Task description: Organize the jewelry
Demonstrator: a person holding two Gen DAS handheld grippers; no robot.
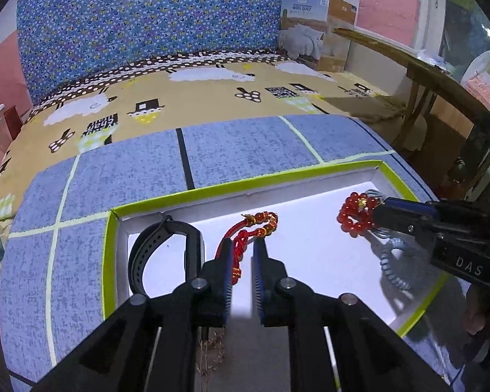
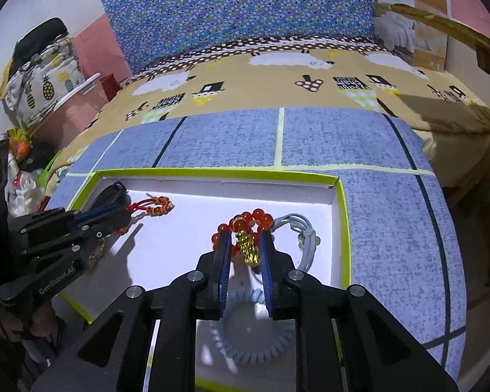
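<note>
Both tools over the white tray (image 1: pixel 179 192) with green rim, sitting on the blue bench (image 1: pixel 130 170).

Left tool (image 1: pixel 243 254): narrow gap, red cord bracelet (image 1: pixel 254 228) runs between the fingers; can't tell if it's actually pinched, cord looks loose on the tray floor. Black watch band (image 1: pixel 160 251) just left of it.

Right tool (image 2: pixel 245 251): closed down onto the red bead bracelet (image 2: pixel 245 220), gold charm (image 2: pixel 248 248) hanging between the fingers. Pale blue coil hair tie (image 2: pixel 254 343) on the tray below it, grey cord (image 2: pixel 305 238) just to the right.
</note>
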